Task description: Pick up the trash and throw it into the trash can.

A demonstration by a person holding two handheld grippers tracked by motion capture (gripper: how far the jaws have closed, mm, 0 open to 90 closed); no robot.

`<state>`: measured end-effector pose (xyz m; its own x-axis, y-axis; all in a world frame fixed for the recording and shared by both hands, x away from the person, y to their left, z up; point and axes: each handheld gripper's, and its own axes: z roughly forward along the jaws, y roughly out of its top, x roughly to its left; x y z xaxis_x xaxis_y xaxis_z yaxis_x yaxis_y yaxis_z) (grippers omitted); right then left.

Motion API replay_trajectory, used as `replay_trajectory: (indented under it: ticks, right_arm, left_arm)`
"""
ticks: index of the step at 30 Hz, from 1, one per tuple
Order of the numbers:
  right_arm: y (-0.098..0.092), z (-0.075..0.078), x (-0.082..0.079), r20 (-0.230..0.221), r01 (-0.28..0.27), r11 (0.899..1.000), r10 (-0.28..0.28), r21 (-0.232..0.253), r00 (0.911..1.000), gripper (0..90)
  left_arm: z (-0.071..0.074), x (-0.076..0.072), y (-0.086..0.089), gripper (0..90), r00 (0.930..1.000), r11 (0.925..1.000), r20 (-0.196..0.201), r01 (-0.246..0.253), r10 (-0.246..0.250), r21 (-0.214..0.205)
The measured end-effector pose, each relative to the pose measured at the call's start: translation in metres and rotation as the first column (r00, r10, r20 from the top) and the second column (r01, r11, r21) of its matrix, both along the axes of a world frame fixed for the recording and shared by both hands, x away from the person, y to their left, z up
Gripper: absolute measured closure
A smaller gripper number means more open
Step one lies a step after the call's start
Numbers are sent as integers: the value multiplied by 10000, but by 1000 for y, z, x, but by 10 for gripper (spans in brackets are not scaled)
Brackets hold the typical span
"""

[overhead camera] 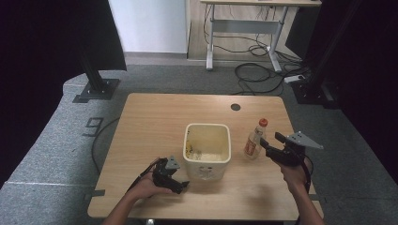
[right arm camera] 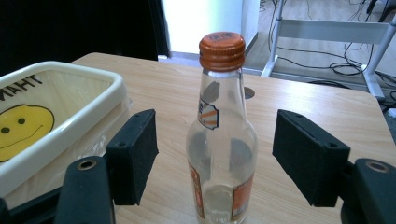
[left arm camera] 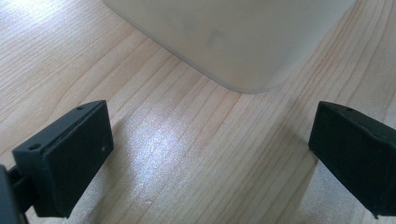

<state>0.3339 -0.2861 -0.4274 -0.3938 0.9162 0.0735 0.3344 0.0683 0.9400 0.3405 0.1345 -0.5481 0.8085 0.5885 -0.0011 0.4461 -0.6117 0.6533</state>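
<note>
The right claw (right arm camera: 215, 163) is standing wide open, its two black jaws sitting either side of a clear glass bottle (right arm camera: 222, 154) without touching it. The bottle is standing upright with an orange cap (right arm camera: 222, 50) and an orange-and-white label, toward the right of the tabletop (overhead camera: 155, 117). Just left of it, a cream square bin (overhead camera: 207, 149) is sitting at the middle, a yellow smiley face (right arm camera: 21, 123) showing on its inner wall. The left claw (left arm camera: 210, 158) is also gaping wide and holding nothing, lying low over the wood just short of the bin's near left corner. A person's hands (overhead camera: 145, 186) are gripping both tools from the near edge. Beyond the far edge, cables (overhead camera: 256, 70) are lying on grey carpet.
</note>
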Motion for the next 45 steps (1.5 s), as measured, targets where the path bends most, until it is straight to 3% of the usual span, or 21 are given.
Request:
replay_trajectory:
  ticks: [18,38,45]
  right_arm:
    - [11,-5,22,-326,160,9994,-170,-302,9993,308]
    - [14,-6,49,-316,502,9987,-499,87,9983,347]
    - [19,-10,59,-360,743,9971,-748,-148,9965,372]
  left_arm:
    - [0,0,0,0,10000,10000,-3,7,-7,-3]
    - [0,0,0,0,10000,10000,-5,21,-21,-6]
    - [0,0,0,0,10000,10000,-4,40,-40,-5]
